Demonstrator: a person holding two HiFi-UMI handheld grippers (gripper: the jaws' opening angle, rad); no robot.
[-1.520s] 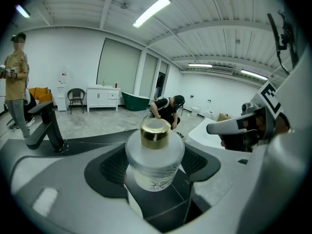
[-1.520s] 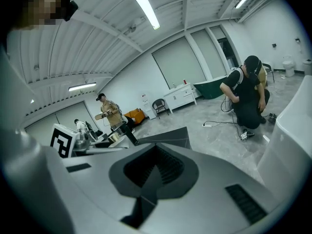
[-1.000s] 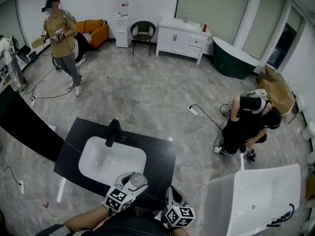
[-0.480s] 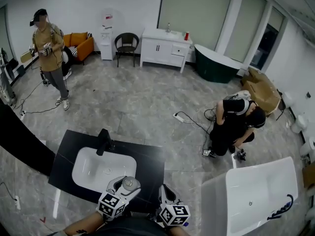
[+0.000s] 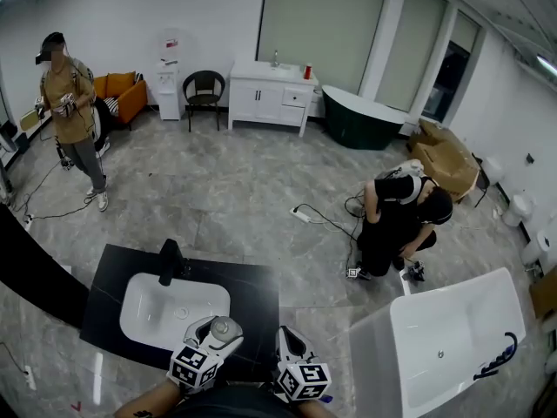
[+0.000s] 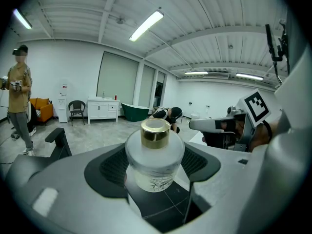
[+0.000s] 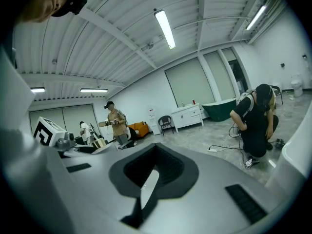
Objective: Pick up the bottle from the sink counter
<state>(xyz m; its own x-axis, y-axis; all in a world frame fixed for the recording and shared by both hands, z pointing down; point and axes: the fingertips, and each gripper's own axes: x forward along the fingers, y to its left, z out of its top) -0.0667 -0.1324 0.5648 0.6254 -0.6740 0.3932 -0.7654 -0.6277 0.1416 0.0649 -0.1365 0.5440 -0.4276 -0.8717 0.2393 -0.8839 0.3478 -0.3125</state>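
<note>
**Bottle clamped in left claw at the counter's near edge**

The left gripper [image 5: 223, 332] has its jaws pressed on either side of the bottle [image 6: 155, 155], a frosted round one with a gold cap, held upright. In the head view it sits over the front edge of the black sink counter [image 5: 261, 290], just beside the near right corner of the white basin [image 5: 148, 307]. Whether its base is clear of the surface cannot be told.

The right gripper [image 5: 291, 341] hangs next to it with its jaws almost together, only a thin slit between them and nothing in it.

Compared with a second ago, the grip on the bottle is unchanged. The counter and faucet [image 5: 169, 262] now show smaller and further left in the head view. The standing person [image 5: 71, 116] and the crouching person [image 5: 396, 225] have likewise slid left.
</note>
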